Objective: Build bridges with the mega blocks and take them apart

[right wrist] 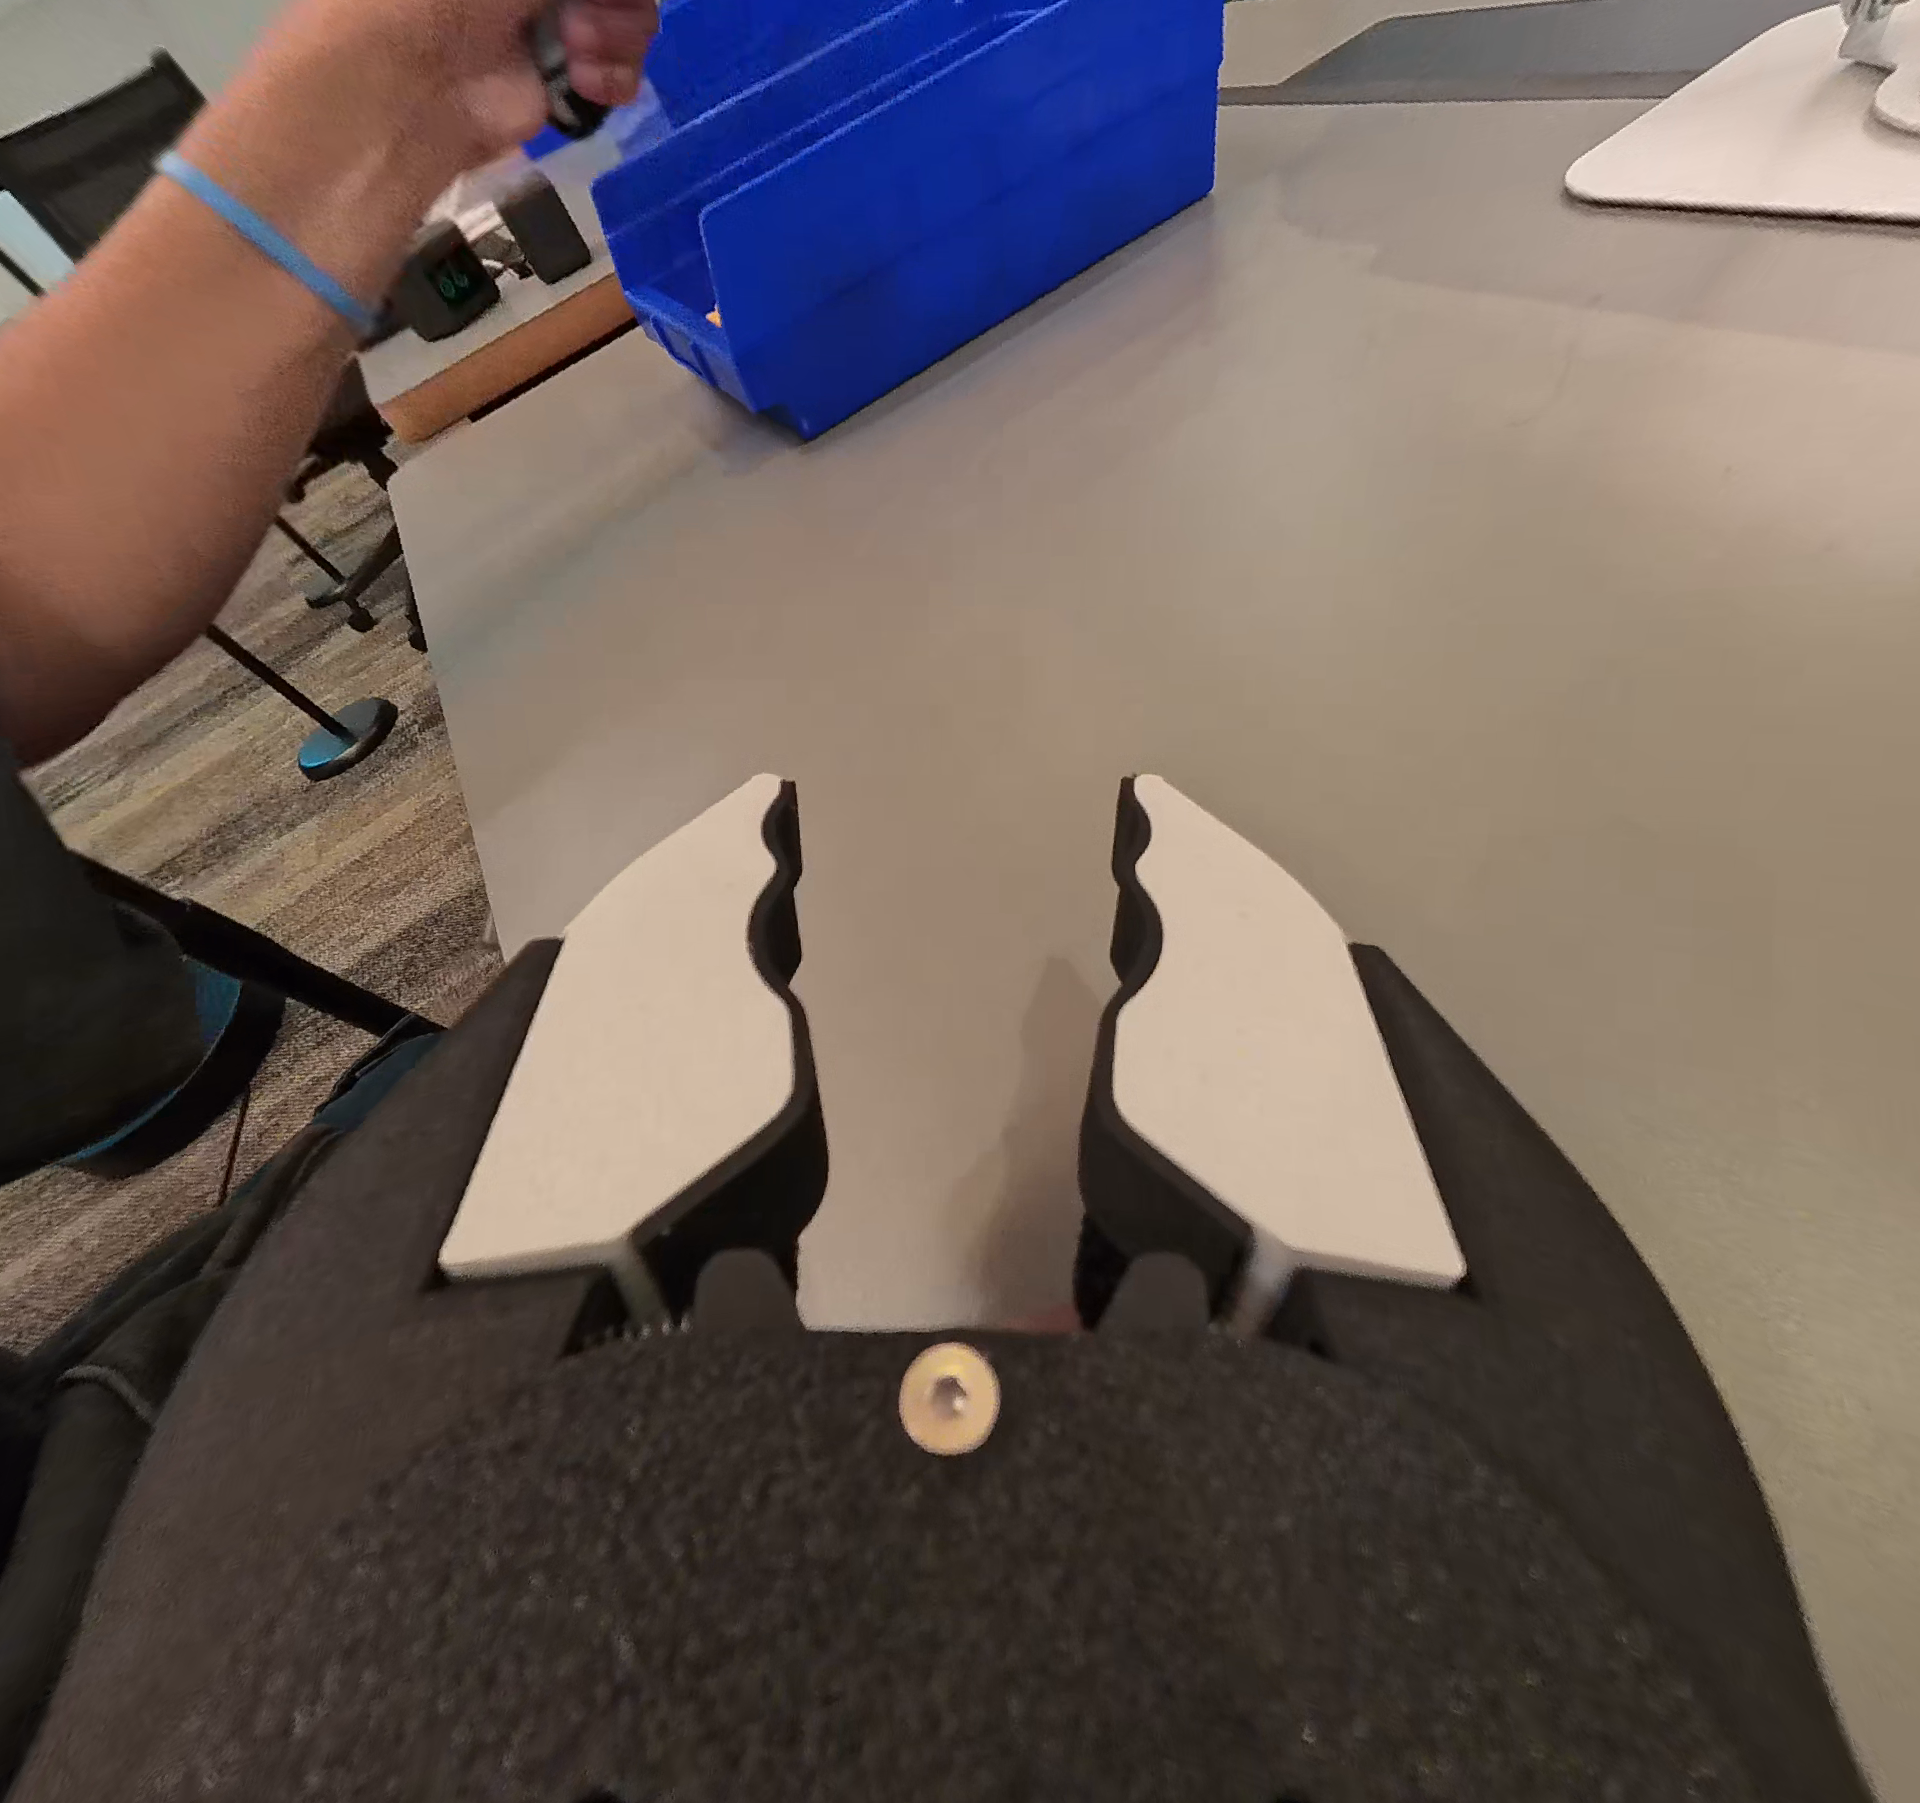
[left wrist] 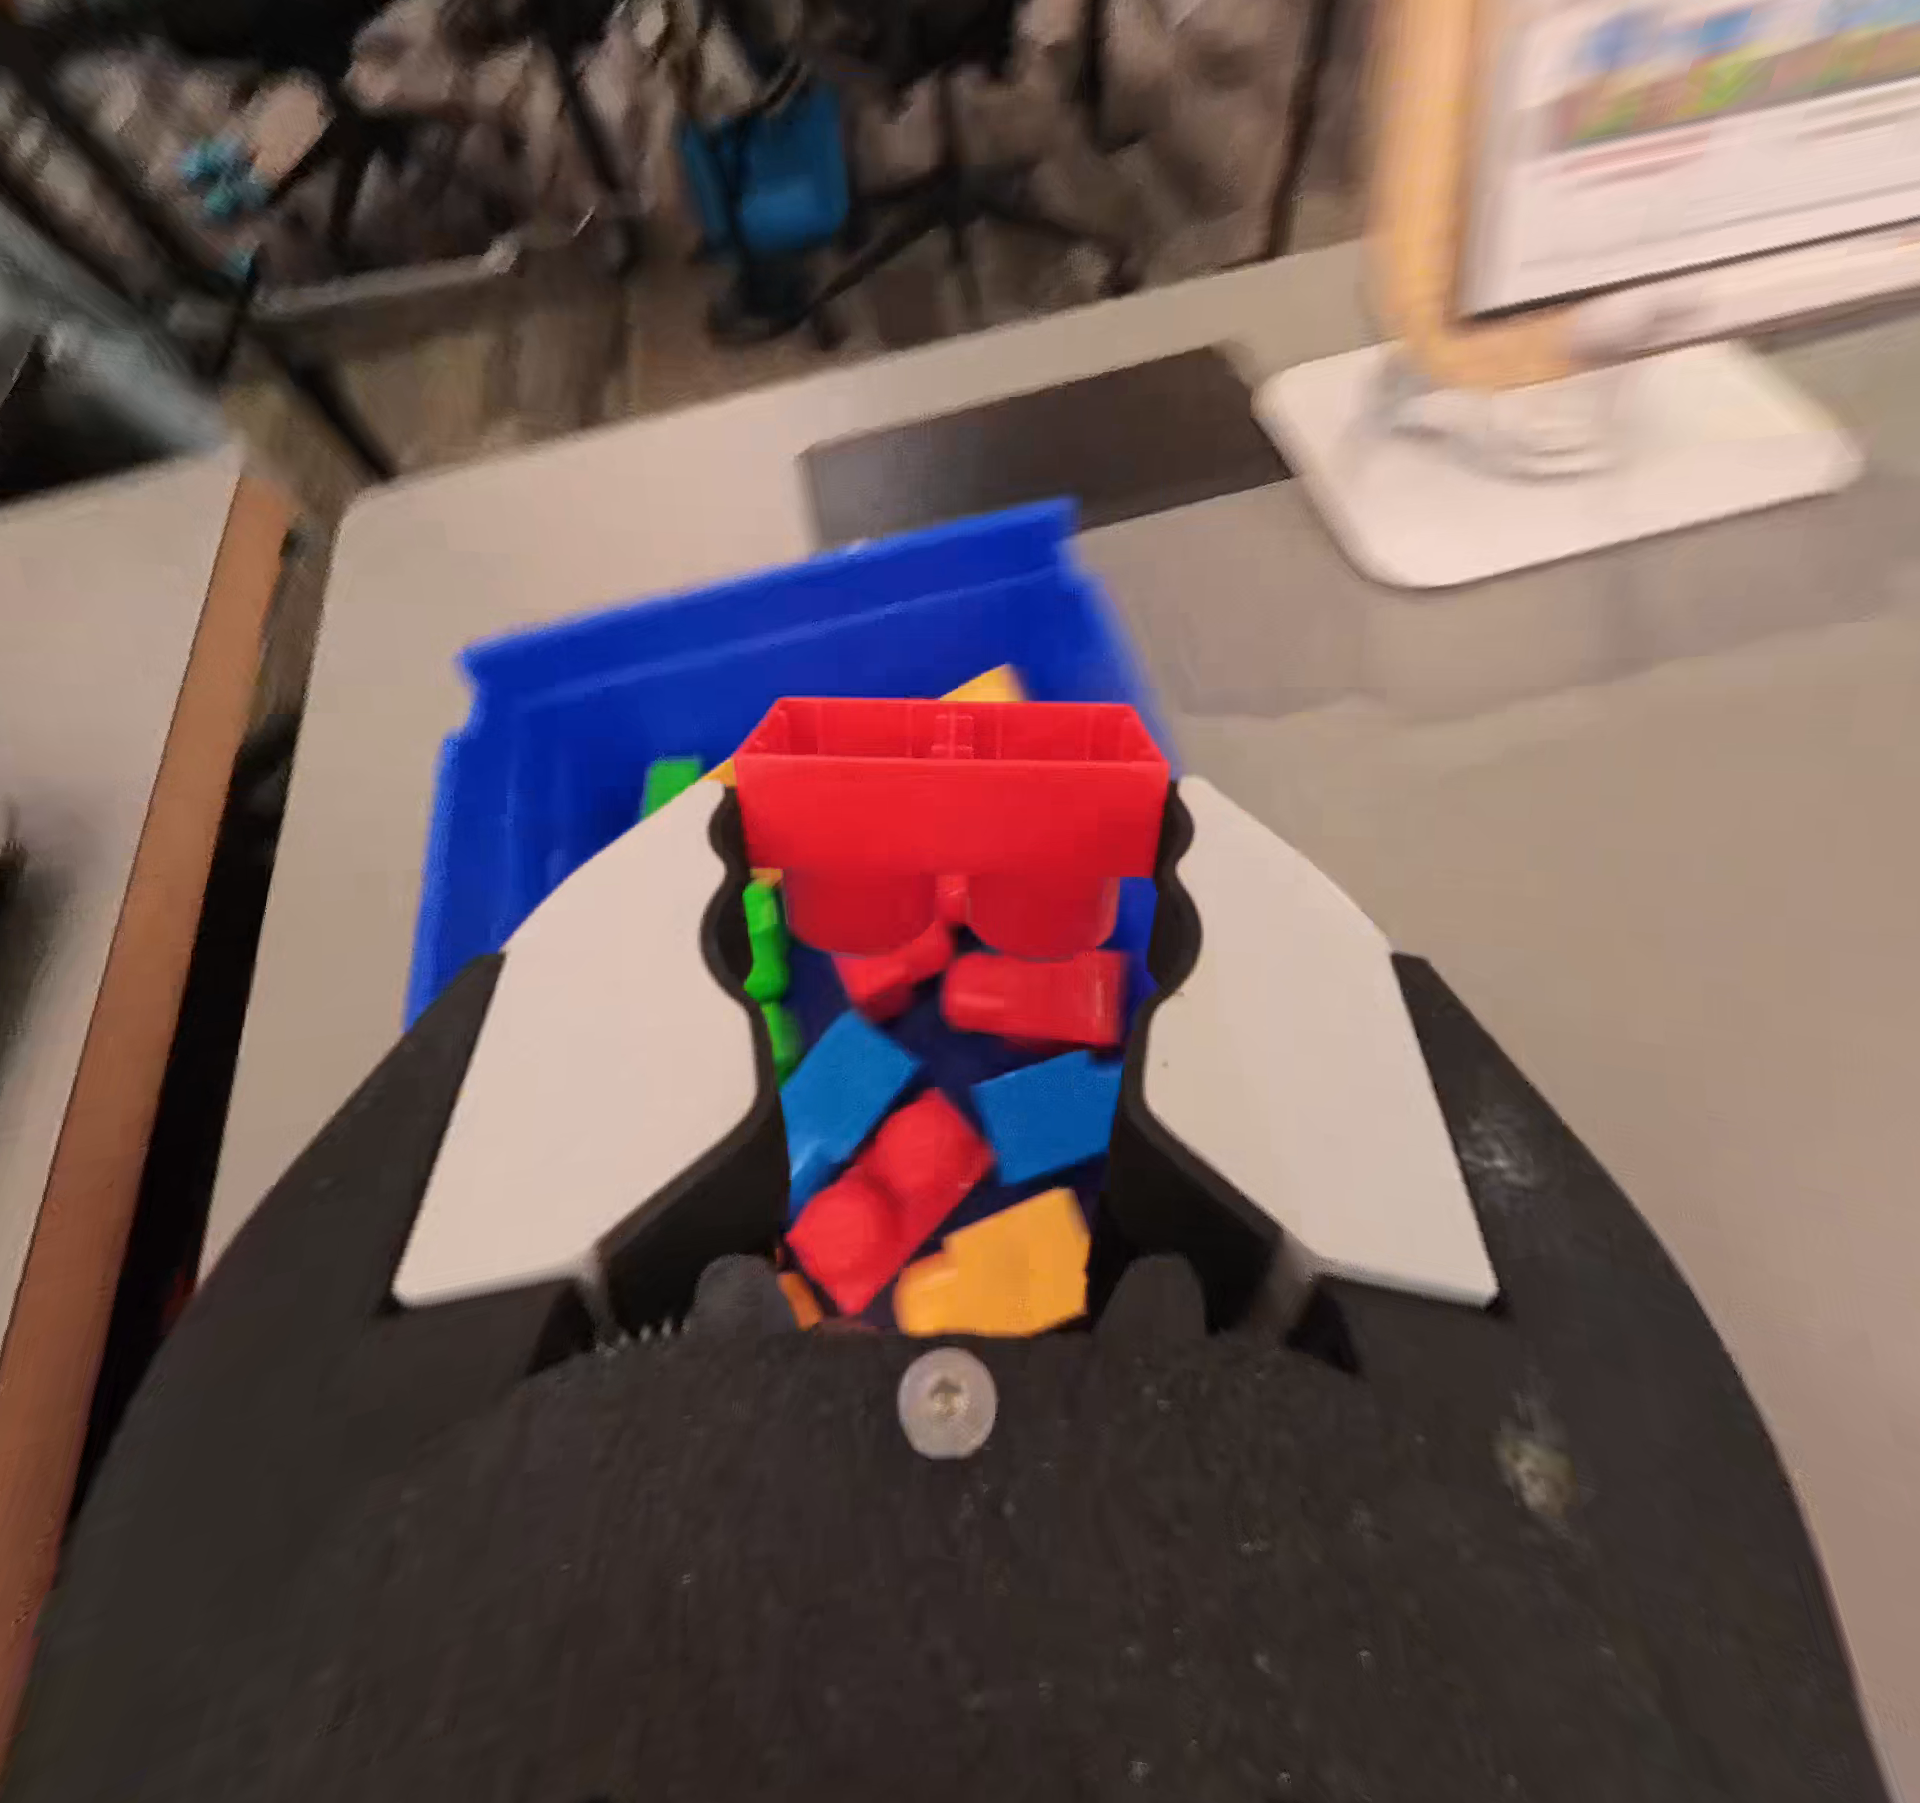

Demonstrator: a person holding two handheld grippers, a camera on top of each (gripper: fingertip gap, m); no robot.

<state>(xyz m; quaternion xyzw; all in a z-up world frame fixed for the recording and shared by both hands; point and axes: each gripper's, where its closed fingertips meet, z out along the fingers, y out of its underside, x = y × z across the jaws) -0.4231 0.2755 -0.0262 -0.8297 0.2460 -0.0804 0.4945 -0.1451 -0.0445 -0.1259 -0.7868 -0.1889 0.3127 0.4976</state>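
Your left gripper (left wrist: pixel 951 818) clamps a red mega block (left wrist: pixel 951 797), studs toward you, above the blue bin (left wrist: pixel 582 714) of loose blocks (left wrist: pixel 935 1161). Your right gripper (right wrist: pixel 956 880) is wide apart, empty, over bare grey table (right wrist: pixel 1351 610); a white monitor stand (right wrist: pixel 1745 143) is beyond.

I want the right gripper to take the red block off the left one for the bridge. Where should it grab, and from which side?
Grip the red block across its long front and back walls, coming from the open hollow end. The left gripper already clamps its two short ends, and the studs point back toward the gripper, so those faces are likely the only free ones. The right gripper is open over bare table.
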